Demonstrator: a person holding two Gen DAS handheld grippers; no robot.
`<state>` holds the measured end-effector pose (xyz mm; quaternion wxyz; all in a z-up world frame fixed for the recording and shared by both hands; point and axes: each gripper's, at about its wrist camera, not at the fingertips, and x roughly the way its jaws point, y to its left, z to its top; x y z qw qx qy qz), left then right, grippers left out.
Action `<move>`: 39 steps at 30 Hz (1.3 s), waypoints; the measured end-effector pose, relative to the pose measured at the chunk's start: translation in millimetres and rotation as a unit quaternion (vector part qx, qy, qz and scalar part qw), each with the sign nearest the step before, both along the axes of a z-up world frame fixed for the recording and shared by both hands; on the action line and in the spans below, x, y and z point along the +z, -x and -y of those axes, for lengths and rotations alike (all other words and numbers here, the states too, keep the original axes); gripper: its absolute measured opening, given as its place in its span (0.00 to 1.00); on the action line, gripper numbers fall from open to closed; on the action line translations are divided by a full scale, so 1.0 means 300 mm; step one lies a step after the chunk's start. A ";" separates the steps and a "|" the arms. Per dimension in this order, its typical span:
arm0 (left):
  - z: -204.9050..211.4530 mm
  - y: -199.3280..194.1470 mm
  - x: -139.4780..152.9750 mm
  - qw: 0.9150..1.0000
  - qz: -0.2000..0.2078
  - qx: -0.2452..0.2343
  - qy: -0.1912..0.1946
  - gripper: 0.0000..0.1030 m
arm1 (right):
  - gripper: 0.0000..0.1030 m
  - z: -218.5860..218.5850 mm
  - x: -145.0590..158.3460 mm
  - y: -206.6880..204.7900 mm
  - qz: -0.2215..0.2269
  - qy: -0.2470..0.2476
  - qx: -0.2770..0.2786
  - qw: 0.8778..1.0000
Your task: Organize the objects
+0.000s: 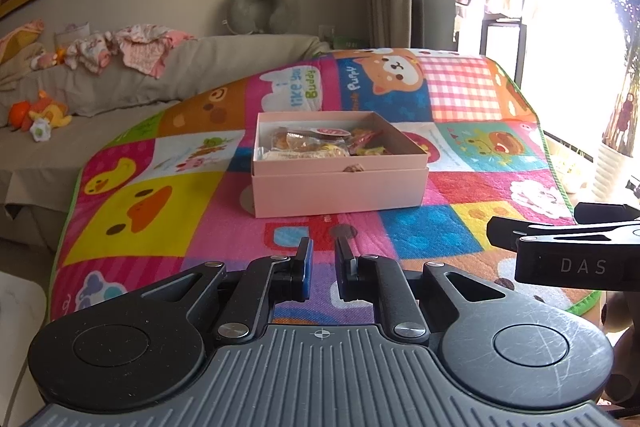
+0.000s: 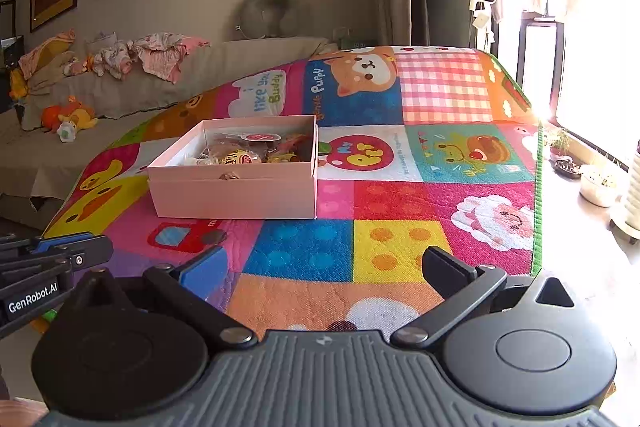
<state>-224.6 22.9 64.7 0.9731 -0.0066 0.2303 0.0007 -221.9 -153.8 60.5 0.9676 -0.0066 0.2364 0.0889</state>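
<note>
An open pink box (image 1: 336,191) (image 2: 236,195) sits on a colourful cartoon play mat (image 1: 420,235) (image 2: 400,203). Several wrapped snacks (image 1: 320,143) (image 2: 248,147) lie inside it. My left gripper (image 1: 323,243) hovers over the mat just in front of the box, its blue-padded fingers nearly together with nothing between them. To the right of the box, my right gripper (image 2: 324,259) stands wide open and empty above the mat's near part. In the left wrist view, part of the right gripper shows at the right edge. The left gripper's side shows at the left edge of the right wrist view.
A grey sofa (image 1: 120,87) with crumpled clothes (image 1: 132,47) and plush toys (image 1: 44,115) runs along the left. A neck pillow (image 1: 262,7) rests behind. Plant pots (image 2: 596,187) stand on the floor by the bright window at right. Framed pictures hang on the wall.
</note>
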 end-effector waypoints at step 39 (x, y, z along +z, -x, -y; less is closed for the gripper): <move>-0.005 -0.062 -0.052 0.998 -0.055 0.014 0.007 0.14 | 1.00 -0.015 -0.057 -0.066 -0.047 0.006 0.018 0.999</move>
